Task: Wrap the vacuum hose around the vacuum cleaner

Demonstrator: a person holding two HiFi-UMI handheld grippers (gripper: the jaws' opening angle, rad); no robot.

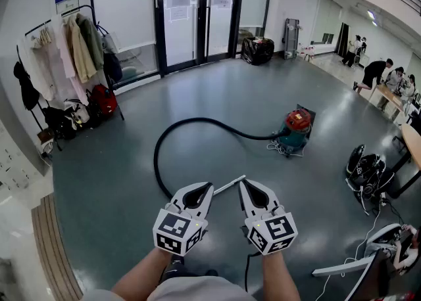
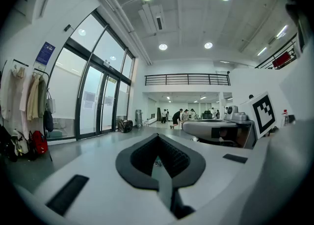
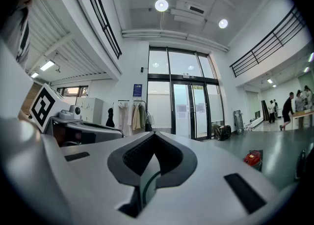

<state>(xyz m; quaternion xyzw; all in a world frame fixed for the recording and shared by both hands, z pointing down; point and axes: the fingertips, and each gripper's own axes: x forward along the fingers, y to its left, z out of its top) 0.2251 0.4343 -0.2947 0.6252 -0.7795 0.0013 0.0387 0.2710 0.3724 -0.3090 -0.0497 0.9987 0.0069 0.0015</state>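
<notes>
A red and teal vacuum cleaner stands on the grey floor to the right of centre. Its black hose runs left from it in a wide loop and ends in a silver wand lying between my two grippers. My left gripper and right gripper are side by side in the lower middle, held level above the floor, both shut with nothing between the jaws. In the right gripper view the vacuum cleaner shows small at the right.
A coat rack with jackets and bags stands at the left wall. Glass doors fill the back, with a black bag beside them. Backpacks, cables and desks line the right. People are at the far right.
</notes>
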